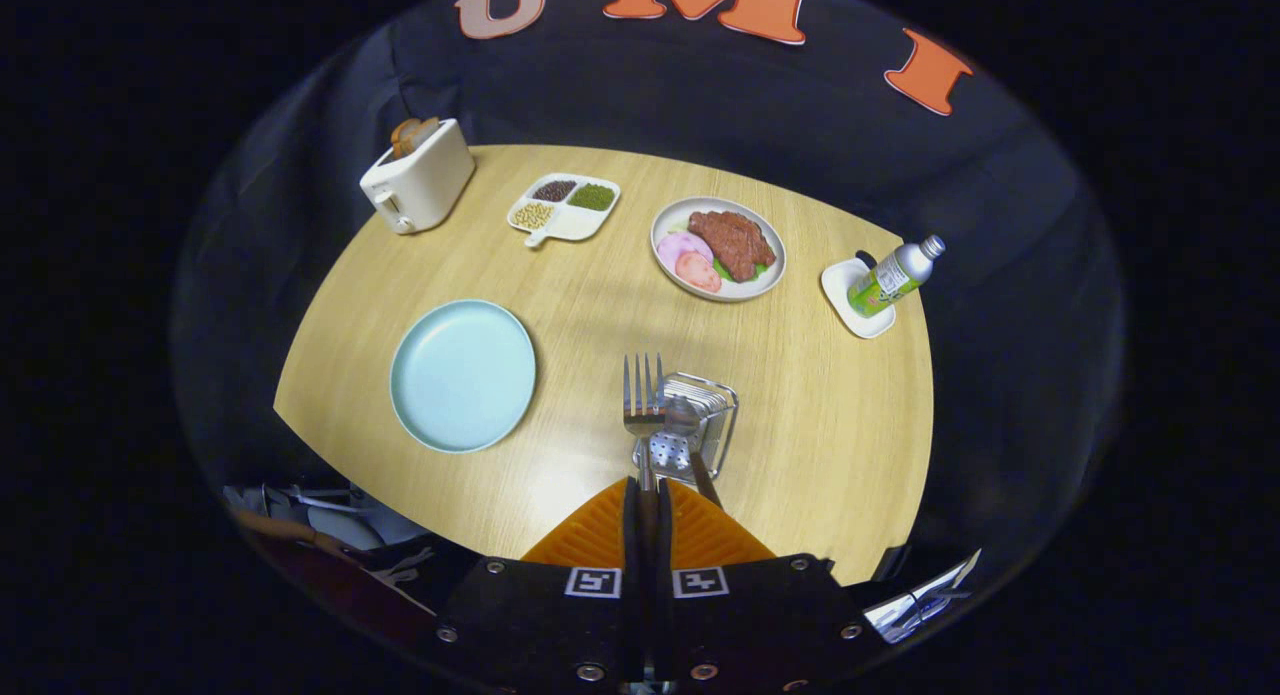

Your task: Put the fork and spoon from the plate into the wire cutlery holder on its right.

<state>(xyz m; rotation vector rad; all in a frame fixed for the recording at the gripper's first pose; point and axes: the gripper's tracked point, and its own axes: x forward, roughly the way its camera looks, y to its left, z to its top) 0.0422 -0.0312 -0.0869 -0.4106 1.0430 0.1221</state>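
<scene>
Here the tongs (648,487) are clamped on the handle of the fork (642,395), both fingers pressed together around it. The fork stands ahead of the fingertips, tines pointing away, just at the left side of the wire cutlery holder (700,420). The spoon (682,415) already sits in that holder, its bowl showing among the wires and its handle slanting back toward the right finger. The holder rests on the wooden worktop (830,425), just ahead of the fingers. To its left, well apart, lies the light blue plate (463,375), with nothing on it. Beyond the holder is a white plate of meat slices and greens (718,248). Further left sits a white divided dish (565,207) with 3 filled sections of beans and seeds, and past it a cream toaster (418,177) with toast standing up from its slot. At the far right edge of the worktop a green-labelled bottle (895,273) leans on a small white square dish (856,297).
</scene>
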